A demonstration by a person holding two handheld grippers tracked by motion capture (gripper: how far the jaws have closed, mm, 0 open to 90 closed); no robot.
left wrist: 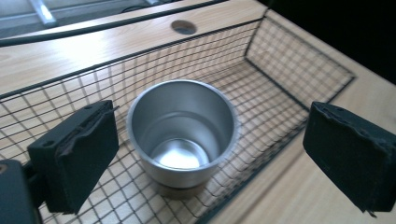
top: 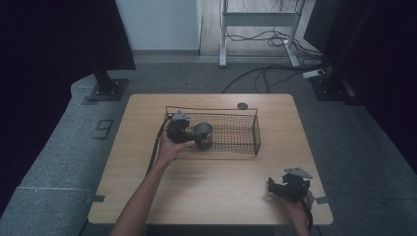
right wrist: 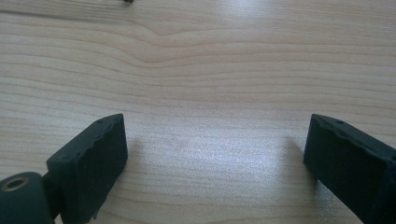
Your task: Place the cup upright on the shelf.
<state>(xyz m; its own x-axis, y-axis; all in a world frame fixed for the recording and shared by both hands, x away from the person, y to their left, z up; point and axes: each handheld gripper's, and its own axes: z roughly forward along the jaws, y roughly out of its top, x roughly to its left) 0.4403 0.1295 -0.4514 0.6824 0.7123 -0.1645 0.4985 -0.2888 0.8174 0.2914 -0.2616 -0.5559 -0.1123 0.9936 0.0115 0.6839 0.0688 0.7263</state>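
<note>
My left gripper (left wrist: 205, 158) has its jaws spread wide, pads clear of everything, nothing pinched. Between and just beyond them stands one round, shiny steel cup (left wrist: 183, 133), upright, mouth up, empty inside. It sits in the left end of one black wire-mesh basket (left wrist: 299, 70), touching neither pad. From the high view the left gripper (top: 189, 135) hangs at the basket's left end w/ the cup (top: 203, 134) just beside it, to its right. My right gripper (right wrist: 215, 154) is also spread wide, w/ bare wood between the pads; it sits near the table's front right corner (top: 287, 187), well apart from basket & cup. One light wooden table (top: 211, 191) carries it all; one round dark hole (top: 242, 105) lies behind the basket.
</note>
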